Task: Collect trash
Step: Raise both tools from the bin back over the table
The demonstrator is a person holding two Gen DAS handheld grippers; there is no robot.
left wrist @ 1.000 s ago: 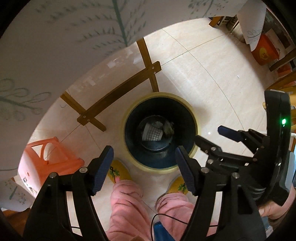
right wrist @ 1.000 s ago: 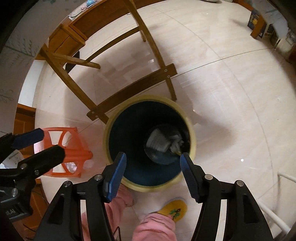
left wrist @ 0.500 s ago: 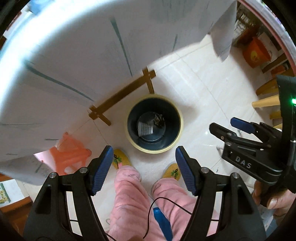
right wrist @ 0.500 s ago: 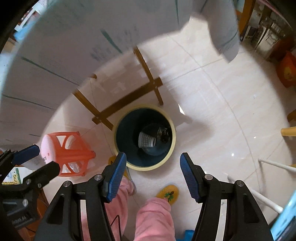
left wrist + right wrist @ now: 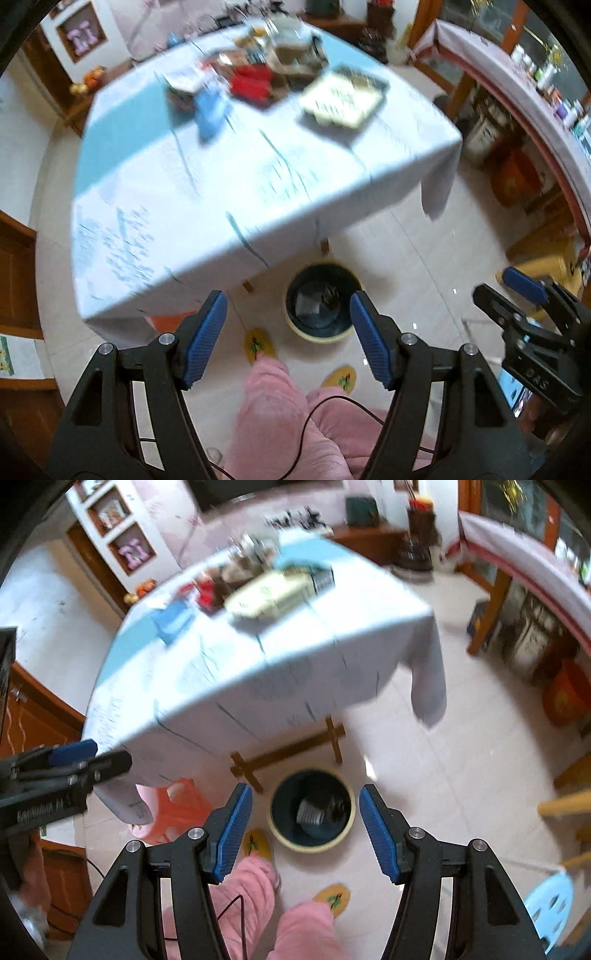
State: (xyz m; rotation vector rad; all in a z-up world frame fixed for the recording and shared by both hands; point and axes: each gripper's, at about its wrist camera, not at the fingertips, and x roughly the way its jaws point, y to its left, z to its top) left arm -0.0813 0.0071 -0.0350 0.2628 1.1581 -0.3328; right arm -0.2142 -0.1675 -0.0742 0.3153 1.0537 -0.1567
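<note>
A dark trash bin with a yellow rim [image 5: 322, 306] stands on the floor beside the table; it also shows in the right wrist view [image 5: 312, 810]. Crumpled trash [image 5: 321, 810] lies inside it. My left gripper [image 5: 286, 341] is open and empty, held high above the bin. My right gripper [image 5: 306, 834] is open and empty, also high above the bin. The table [image 5: 221, 177] with a white and blue cloth holds several blurred items, among them a red one [image 5: 251, 85] and a flat patterned tray [image 5: 343, 98].
An orange plastic stool [image 5: 173, 808] stands under the table's near corner. The person's pink-trousered legs [image 5: 277, 417] and yellow slippers [image 5: 332, 895] are below. A light blue stool [image 5: 550, 897] is at the right. Wooden furniture and shelves line the room's edges.
Both grippers have risen well above the bin. The view has pulled back from the bin's mouth, and the table top with its items has come into view. Both stay open.
</note>
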